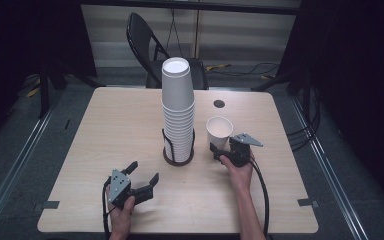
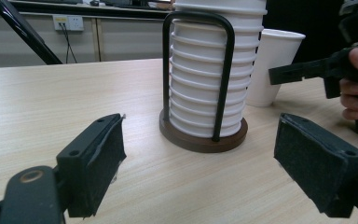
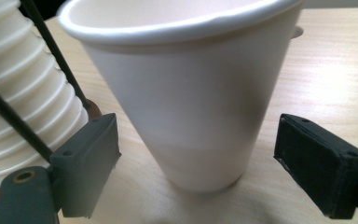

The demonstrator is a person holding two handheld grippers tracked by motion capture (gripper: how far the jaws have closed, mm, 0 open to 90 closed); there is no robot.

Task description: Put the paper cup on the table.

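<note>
At near left on the counter (image 1: 105,130), left tool (image 1: 142,172): jaws apart, empty, aimed at the cup stack (image 1: 178,107), which stands in a black wire holder (image 1: 178,150) at centre. Right of centre, right tool (image 1: 219,150): jaws apart either side of the single cup (image 1: 219,131), upright just right of the stack, not yet gripped; judged step, taking hold, next calling for a gentle squeeze low on the thin wall. Surround: pale wood-grain top, folding chair (image 1: 145,42) beyond the far edge, dark room.
</note>
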